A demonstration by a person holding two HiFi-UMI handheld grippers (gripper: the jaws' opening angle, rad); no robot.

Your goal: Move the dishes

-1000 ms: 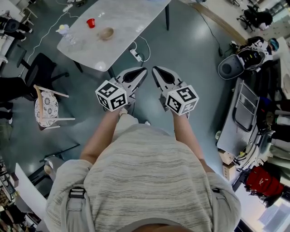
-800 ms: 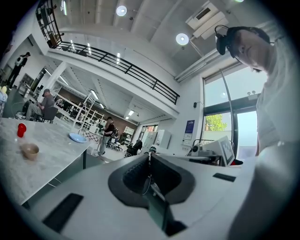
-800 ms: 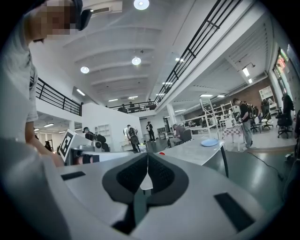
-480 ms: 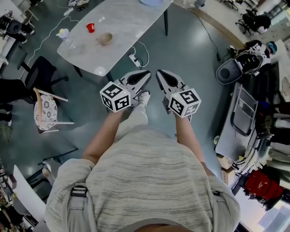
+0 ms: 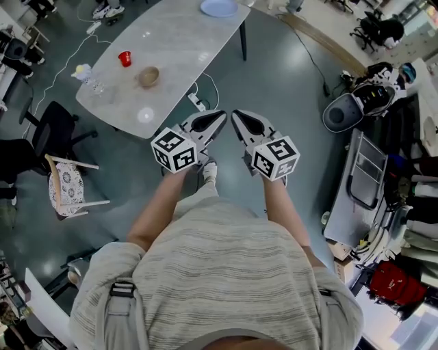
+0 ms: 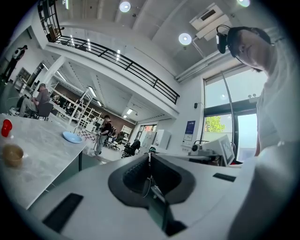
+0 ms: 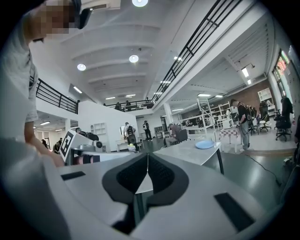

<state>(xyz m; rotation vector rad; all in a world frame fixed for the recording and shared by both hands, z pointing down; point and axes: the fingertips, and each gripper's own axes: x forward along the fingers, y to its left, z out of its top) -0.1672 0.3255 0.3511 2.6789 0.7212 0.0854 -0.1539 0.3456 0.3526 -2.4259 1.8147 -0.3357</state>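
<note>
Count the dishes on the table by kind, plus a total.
Red cup: 1
Brown bowl: 1
Blue plate: 1
Total: 3
The pale clutter at the table's left edge is too small to identify, so it is not counted.
</note>
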